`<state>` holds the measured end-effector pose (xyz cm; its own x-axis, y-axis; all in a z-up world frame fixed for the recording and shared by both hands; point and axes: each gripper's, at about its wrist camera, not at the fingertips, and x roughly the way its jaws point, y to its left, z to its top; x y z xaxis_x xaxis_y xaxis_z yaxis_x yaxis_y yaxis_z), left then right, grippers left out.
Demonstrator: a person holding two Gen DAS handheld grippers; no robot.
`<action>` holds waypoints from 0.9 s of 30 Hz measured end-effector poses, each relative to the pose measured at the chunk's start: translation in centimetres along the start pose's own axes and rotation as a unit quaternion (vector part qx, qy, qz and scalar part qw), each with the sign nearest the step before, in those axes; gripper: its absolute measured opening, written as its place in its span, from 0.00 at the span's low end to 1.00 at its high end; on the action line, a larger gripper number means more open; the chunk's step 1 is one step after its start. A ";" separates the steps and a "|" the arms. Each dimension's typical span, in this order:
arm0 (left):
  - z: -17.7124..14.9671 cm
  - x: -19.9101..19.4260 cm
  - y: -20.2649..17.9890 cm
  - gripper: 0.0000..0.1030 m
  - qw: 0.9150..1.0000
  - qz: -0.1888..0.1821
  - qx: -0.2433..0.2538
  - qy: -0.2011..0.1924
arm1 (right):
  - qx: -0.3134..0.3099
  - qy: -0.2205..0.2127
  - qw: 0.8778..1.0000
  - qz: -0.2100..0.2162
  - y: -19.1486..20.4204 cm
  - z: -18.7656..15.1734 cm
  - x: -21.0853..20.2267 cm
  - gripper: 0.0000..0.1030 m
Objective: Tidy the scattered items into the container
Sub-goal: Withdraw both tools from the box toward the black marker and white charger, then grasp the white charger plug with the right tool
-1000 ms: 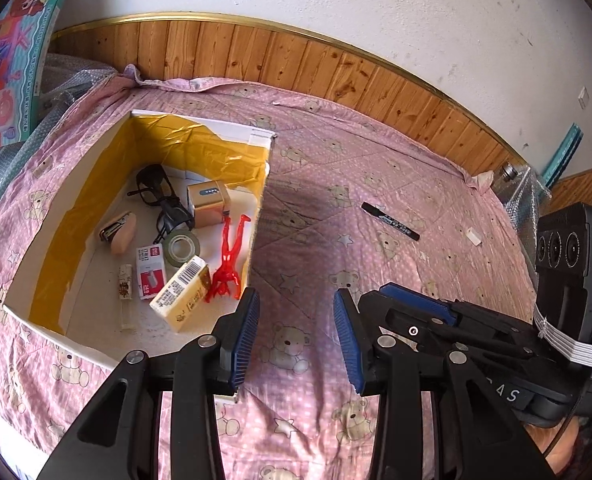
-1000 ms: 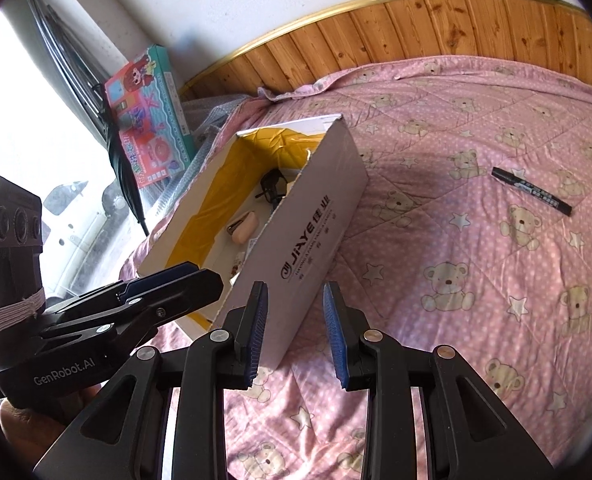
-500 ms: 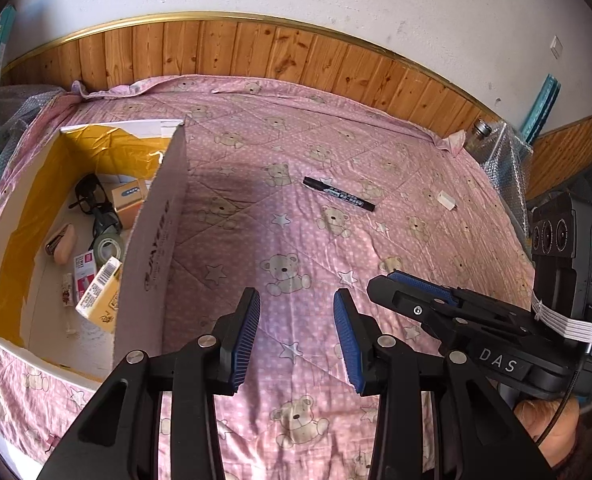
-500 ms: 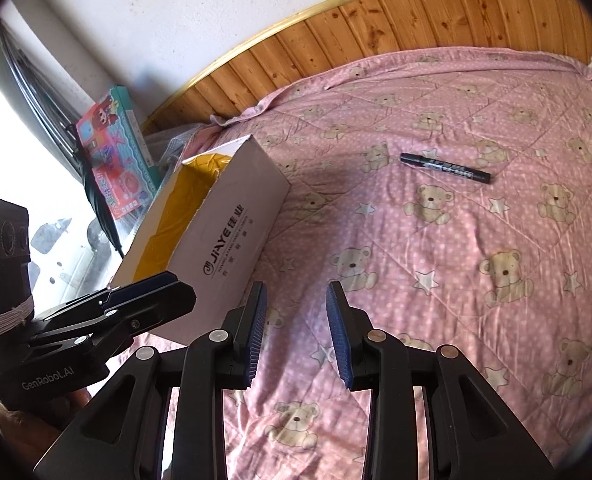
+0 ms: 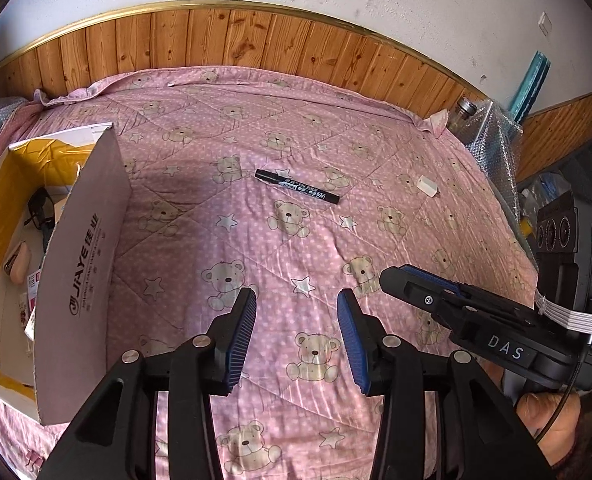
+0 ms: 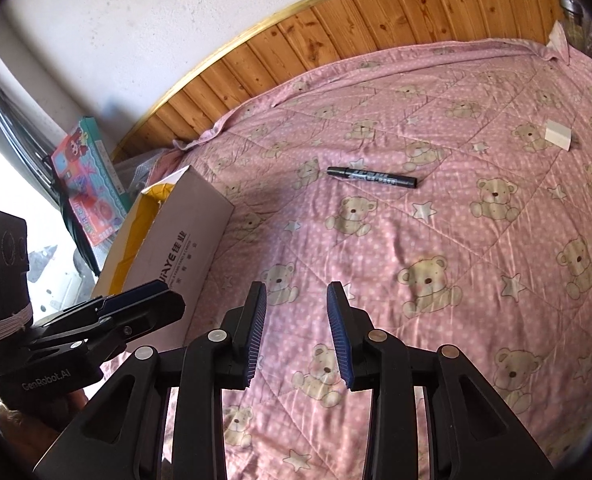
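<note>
Grippers both gape empty: right gripper [image 6: 296, 320] should straddle the black marker pen [image 6: 371, 177] crosswise; left gripper [image 5: 296, 326] idles beside the white cardboard box [image 5: 84, 264].

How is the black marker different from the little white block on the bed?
The black marker is long and thin; the little white block is short and chunky. The marker is dark with pale printing along its side; the block is plain white. The marker lies nearer the cardboard box, while the block sits farther out toward the other edge of the pink quilt. Both lie loose on the quilt, outside the box, and no gripper touches either one.
</note>
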<state>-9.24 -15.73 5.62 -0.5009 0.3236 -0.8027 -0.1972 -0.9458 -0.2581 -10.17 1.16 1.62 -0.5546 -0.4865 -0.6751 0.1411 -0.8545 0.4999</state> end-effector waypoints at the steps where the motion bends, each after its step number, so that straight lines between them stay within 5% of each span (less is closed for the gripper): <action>1: 0.2 0.4 -0.3 0.43 1.000 -0.004 0.001 0.003 | 0.003 -0.001 1.000 -0.003 -0.6 0.2 -0.1 0.34; 27: 7.1 14.2 -3.3 0.43 0.996 -0.049 -0.031 0.066 | 0.065 -0.019 0.993 -0.093 -16.0 8.0 0.6 0.36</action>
<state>-21.66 -7.76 -1.12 -0.3664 0.4118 -0.8344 -0.1851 -0.9111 -0.3683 -19.34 16.05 -2.43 -0.5922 -0.3131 -0.7425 -0.0717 -0.8973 0.4356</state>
